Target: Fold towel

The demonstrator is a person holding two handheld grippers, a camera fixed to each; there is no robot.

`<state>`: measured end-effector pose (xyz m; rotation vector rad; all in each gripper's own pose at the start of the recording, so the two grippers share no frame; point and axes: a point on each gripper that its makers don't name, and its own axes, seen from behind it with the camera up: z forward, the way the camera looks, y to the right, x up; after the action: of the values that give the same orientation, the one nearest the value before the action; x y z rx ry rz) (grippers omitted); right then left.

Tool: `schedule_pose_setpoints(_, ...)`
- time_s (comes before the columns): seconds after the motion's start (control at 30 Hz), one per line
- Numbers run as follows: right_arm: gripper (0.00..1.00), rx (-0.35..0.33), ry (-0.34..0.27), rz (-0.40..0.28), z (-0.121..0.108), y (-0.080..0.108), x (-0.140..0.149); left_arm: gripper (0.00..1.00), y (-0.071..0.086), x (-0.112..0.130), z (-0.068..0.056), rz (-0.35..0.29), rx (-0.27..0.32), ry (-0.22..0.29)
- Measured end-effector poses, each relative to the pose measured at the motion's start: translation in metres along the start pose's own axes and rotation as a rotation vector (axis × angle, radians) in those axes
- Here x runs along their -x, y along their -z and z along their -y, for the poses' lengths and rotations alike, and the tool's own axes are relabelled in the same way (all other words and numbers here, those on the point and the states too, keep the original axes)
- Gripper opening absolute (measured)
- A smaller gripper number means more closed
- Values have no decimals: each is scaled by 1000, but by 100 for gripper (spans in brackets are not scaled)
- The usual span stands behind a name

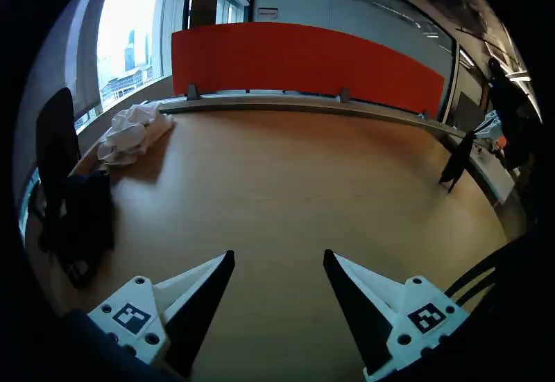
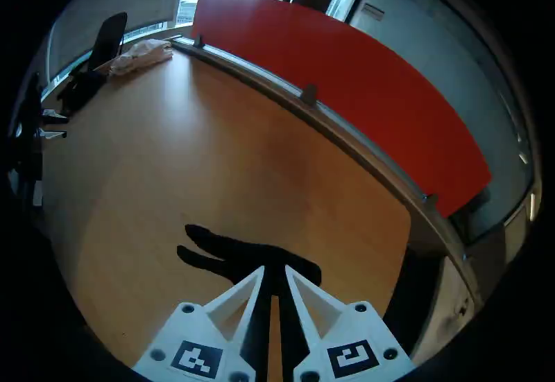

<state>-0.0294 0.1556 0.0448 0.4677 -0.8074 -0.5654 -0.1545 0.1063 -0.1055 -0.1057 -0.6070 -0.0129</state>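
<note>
My left gripper (image 1: 277,254): fingers spread wide, empty, pointing forward and tilted slightly down. My right gripper (image 2: 274,271): fingers drawn close together, a thin slit between them, empty, angled downward.

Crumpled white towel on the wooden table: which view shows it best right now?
The left gripper view. The crumpled white towel looks larger there, with its folds visible, at the far left corner of the light wooden table. The right gripper view shows the towel as a smaller pale heap at the table's far end.

White wedge fingers, black inner pads, square black-and-white tags, small screw holes: left gripper (image 1: 278,253), right gripper (image 2: 275,269).
</note>
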Motion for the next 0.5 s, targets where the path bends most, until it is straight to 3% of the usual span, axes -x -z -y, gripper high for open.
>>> schedule_pose_setpoints(0.5,6,24,1,26,-28,7,17,95,-1,0,-6,5,-3,-8)
